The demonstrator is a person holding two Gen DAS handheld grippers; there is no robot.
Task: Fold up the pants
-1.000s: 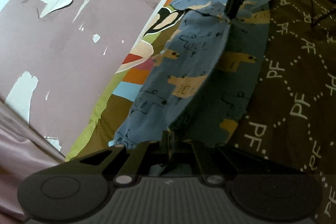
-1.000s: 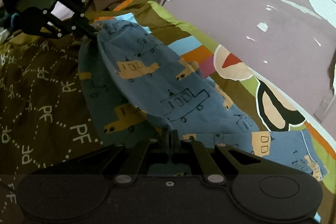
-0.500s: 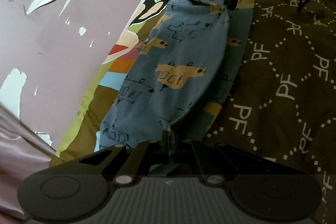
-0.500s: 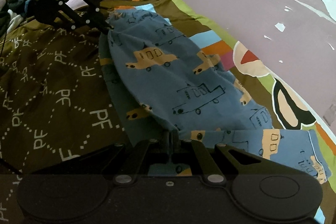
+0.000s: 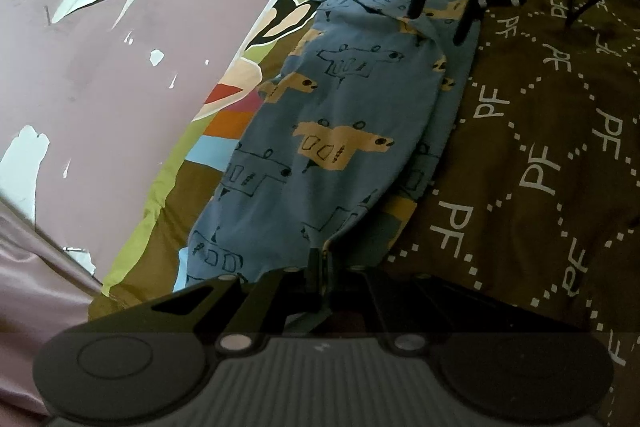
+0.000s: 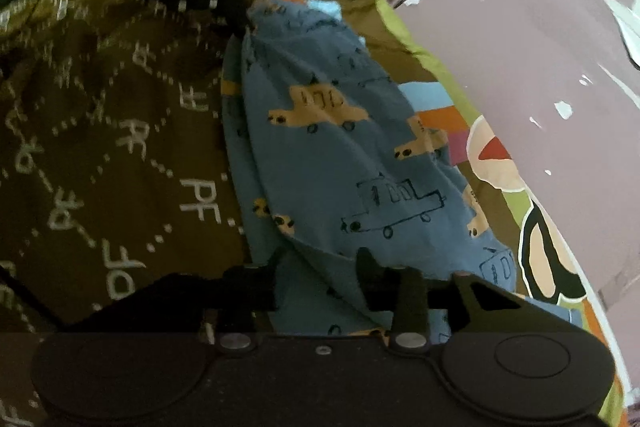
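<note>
My right gripper (image 6: 318, 267) is opening, the blue pants (image 6: 340, 155) lying loose between its fingers (image 6: 366, 261). Far end, my left gripper (image 6: 240, 23) pinches them over the brown blanket (image 6: 100, 147).

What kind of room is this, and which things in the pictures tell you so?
Probably a bedroom in a home. The blue pants lie on a brown bedspread printed with letters, over a colourful cartoon sheet, beside a mauve wall with peeling paint.
</note>
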